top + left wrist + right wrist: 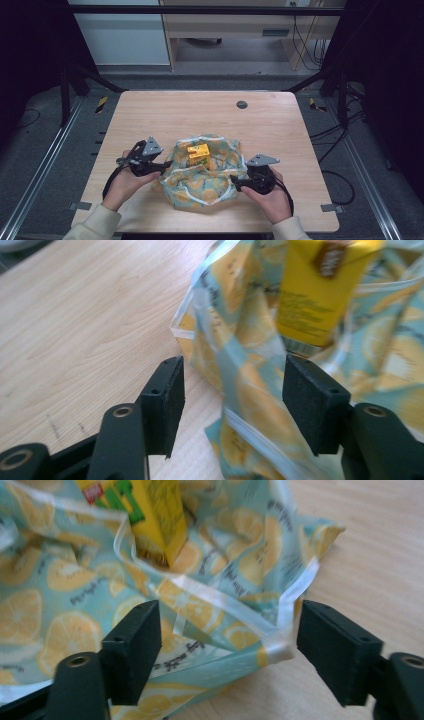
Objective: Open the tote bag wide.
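A light wooden desk [150, 115] with rounded corners carries a crumpled teal plastic bag printed with orange slices [202, 185], lying near the middle of the near edge. A yellow drink carton with green lettering [198, 154] stands upright inside the bag's open mouth, toward its far side.

A person's two hands reach in from the near edge, one at each side of the bag. The left gripper [162, 165], black with a grey three-cornered plate on top, sits at the bag's left edge. In the left gripper view its jaws stand spread, with a fold of the bag [240, 370] and its clear seam between them; the carton [320, 290] rises just beyond the right jaw. The film may be brushing that jaw, though the blur makes this hard to judge.

The right gripper [239, 186], also black with a grey plate, sits at the bag's right edge, held by the right hand [272, 195]. In the right gripper view its jaws are likewise spread, and a corner of the bag [220, 615] with a clear rim lies between them, unpinched. The carton [145, 515] stands behind it.

A small dark round grommet [242, 104] sits near the desk's far edge, right of centre.
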`<state>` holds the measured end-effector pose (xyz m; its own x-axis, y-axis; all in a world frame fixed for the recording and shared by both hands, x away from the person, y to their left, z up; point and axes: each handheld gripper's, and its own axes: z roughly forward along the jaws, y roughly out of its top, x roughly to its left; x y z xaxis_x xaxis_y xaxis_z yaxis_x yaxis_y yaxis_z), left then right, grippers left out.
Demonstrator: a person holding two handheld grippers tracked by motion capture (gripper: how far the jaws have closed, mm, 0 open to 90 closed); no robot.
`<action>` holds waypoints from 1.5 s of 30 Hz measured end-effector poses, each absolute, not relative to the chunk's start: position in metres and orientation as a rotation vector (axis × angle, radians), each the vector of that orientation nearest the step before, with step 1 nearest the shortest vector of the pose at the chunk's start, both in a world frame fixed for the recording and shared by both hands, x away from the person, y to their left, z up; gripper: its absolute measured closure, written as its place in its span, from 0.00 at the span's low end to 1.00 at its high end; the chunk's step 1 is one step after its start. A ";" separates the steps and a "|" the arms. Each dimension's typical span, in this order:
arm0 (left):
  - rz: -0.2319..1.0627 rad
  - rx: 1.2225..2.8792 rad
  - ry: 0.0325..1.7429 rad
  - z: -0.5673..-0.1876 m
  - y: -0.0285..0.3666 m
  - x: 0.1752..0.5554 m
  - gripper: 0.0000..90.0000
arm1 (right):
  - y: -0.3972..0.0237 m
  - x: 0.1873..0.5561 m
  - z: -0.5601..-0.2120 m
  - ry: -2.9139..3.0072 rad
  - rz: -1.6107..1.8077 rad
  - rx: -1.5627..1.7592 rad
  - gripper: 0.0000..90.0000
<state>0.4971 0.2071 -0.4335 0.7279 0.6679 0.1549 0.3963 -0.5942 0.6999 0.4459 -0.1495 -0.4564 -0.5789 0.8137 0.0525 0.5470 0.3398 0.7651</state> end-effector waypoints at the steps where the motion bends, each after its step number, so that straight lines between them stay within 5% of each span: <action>1: 0.526 2.282 0.812 -0.438 0.207 0.501 0.49 | -0.149 0.446 -0.459 2.287 1.086 1.206 0.33; 9: 0.506 2.350 0.784 -0.458 0.200 0.504 0.82 | -0.144 0.450 -0.472 2.381 0.974 1.164 0.81; 15: 0.489 2.382 0.772 -0.462 0.198 0.503 0.95 | -0.143 0.451 -0.476 2.438 0.924 1.122 0.99; 45: 0.579 2.411 0.880 -0.479 0.217 0.520 1.00 | -0.173 0.462 -0.484 2.436 0.736 1.217 1.00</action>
<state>0.5199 0.2168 -0.4790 0.6997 0.6815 0.2144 0.4663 -0.6630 0.5856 0.4617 -0.1727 -0.4836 -0.5861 0.8085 -0.0531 0.6439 0.5046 0.5751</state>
